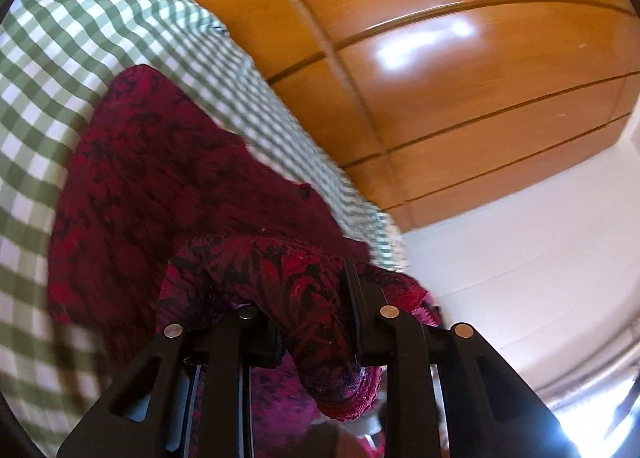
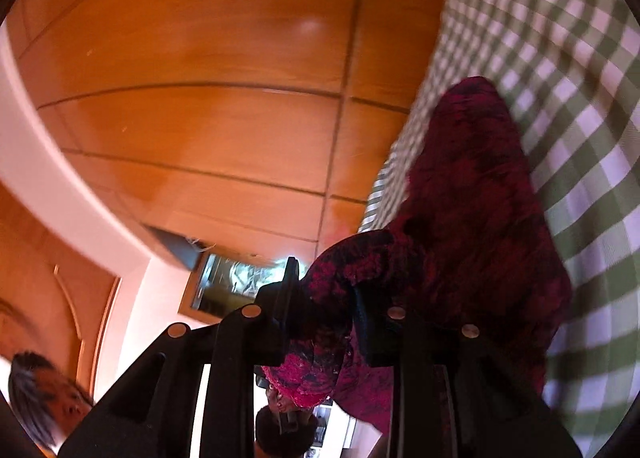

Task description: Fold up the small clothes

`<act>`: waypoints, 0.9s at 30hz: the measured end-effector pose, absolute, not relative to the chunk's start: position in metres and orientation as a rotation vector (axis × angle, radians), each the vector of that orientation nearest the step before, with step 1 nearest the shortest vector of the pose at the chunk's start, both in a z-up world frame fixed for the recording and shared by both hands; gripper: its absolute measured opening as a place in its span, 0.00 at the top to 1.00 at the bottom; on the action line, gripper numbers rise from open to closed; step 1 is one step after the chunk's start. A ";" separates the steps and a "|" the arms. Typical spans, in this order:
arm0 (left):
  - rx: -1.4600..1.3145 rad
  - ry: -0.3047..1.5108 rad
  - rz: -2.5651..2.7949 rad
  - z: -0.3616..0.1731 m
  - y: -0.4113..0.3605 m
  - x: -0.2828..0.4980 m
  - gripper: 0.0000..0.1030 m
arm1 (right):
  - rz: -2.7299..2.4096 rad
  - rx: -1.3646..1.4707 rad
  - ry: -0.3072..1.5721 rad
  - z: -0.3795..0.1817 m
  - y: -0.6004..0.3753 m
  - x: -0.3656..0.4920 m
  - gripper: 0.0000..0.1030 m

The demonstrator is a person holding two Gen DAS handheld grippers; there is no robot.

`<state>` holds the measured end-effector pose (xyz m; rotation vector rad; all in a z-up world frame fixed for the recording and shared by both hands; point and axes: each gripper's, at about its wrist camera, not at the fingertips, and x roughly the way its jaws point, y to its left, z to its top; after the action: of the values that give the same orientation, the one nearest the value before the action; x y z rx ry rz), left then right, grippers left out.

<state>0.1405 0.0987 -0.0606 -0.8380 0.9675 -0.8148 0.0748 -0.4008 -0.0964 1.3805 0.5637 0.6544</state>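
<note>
Grippers left (image 1: 316, 298) and right (image 2: 324, 298) each pinch unlabelled red patterned garment (image 1: 160, 178) above checked cloth (image 1: 80, 38).

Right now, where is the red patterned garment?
The red garment lies on the green checked cloth, one end pinched by the left gripper, another by the right gripper.

**What the two views do not show clearly**

In the left wrist view, the left tongs (image 1: 316, 298) have one finger covered by the red patterned garment (image 1: 160, 186); its lower end is cut off at the bottom edge. The checked cloth (image 1: 72, 58) is blurred at lower left and runs out of frame. In the right wrist view, the garment hides the pads of the right tongs (image 2: 324, 298). A framed picture (image 2: 228, 286) behind them is too blurred to read.
</note>
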 end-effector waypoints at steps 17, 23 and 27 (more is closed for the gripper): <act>-0.636 0.855 -0.472 -0.044 0.115 0.129 0.05 | 0.388 0.984 0.520 -0.028 -0.397 0.060 0.18; -0.497 0.935 -0.420 -0.055 0.085 0.137 0.05 | 0.228 0.669 0.707 -0.017 -0.364 0.096 0.36; -0.381 0.985 -0.347 -0.064 0.069 0.148 0.24 | 0.134 0.463 0.781 -0.023 -0.336 0.118 0.49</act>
<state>0.1478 0.0693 -0.0639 -0.3808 0.9850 -0.3466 0.1179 -0.3356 -0.0227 0.4633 0.7808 0.1340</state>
